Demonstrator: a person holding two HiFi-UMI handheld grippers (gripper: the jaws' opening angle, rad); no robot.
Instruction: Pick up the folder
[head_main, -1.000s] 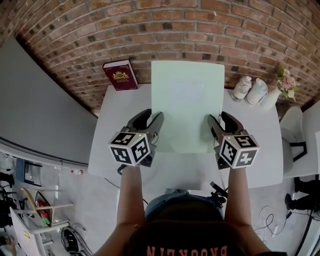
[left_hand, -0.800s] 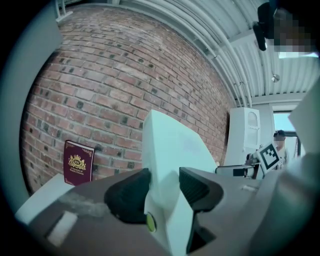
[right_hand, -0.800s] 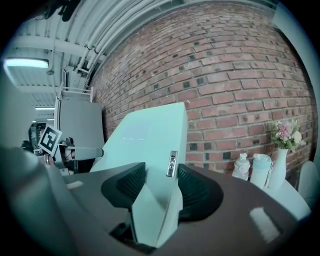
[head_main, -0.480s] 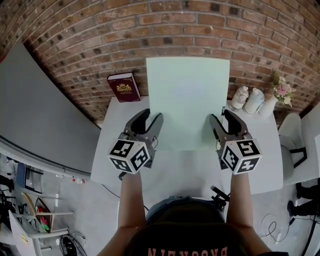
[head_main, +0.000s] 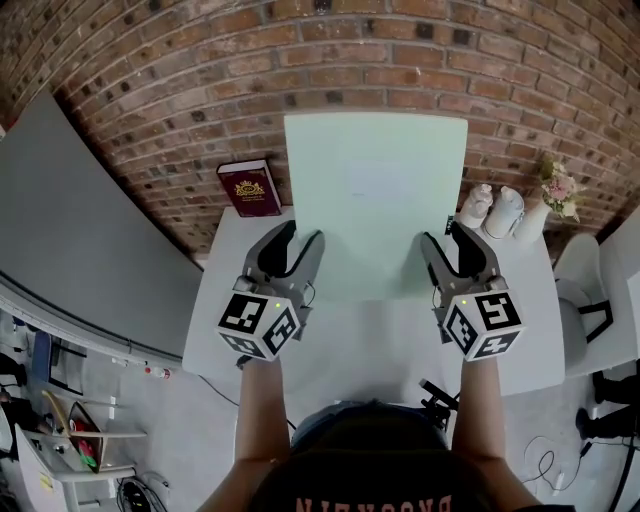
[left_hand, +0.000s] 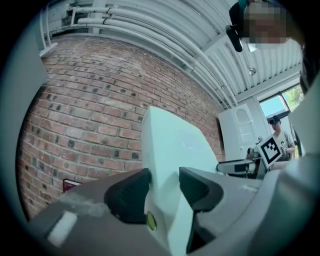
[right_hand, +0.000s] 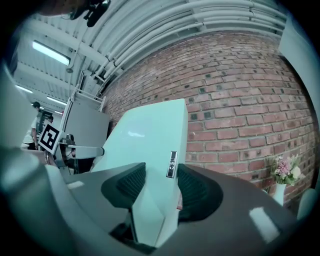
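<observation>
Pale green flat plastic folder (head_main: 375, 200) held clear of white bench (head_main: 385, 345). Its side edges sit between both sets of jaws. Left gripper (head_main: 300, 243) and right gripper (head_main: 448, 243) are clamped on it. Likely light, stiffish and slick, so opposite-edge grips suit it.

Head view: the folder (head_main: 375, 200) covers the far edge of the table (head_main: 380, 340) and the wall behind it at 12 o'clock. Emblem on the red book (head_main: 250, 187), 11 o'clock, too small to read. Two white objects (head_main: 490, 208), 2 o'clock: kind not determinable. Chair (head_main: 588, 295), 3 o'clock, cut by the frame edge. Shirt lettering (head_main: 375, 503), 6 o'clock, cut by the bottom edge.

Left gripper view: book mostly hidden behind the left gripper (left_hand: 164, 182).

Right gripper view: print on the folder's label (right_hand: 173, 164) illegible; vase (right_hand: 278, 194), 4 o'clock, partly hidden by the right gripper (right_hand: 161, 185)
</observation>
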